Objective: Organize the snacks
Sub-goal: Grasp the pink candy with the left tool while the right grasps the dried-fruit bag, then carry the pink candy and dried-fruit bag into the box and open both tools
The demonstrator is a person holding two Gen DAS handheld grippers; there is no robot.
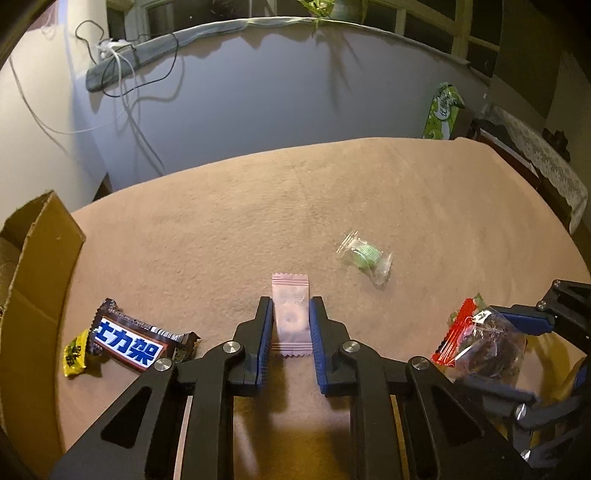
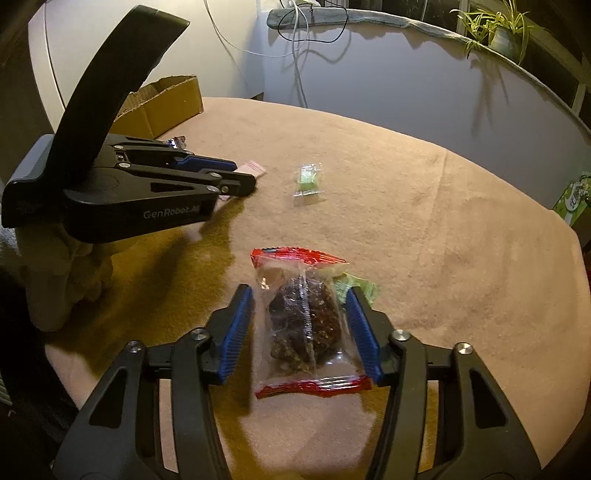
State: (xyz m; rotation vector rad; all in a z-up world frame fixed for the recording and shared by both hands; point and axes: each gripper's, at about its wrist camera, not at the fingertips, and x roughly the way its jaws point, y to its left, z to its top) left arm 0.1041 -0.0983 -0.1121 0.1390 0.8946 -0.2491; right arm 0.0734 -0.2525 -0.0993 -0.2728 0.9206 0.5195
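The left gripper [image 1: 291, 325] has its jaws clamped on a pink candy sachet [image 1: 290, 317] lying flat at the bench's near middle, likely bound for the cardboard box [image 1: 33, 258] at far left. The right gripper [image 2: 301, 328] straddles a red-edged clear snack bag [image 2: 303, 325], jaws half-wide and apparently not yet pressing. A tan cloth [image 1: 258, 206] covers the bench before a pale wall.

— What stands behind the bench [image 1: 258, 206]?
— A pale wall with a black cable [image 1: 162, 70] and a white cable [image 1: 55, 125] hanging. A potted plant [image 2: 498, 33] sits on the ledge, top right.
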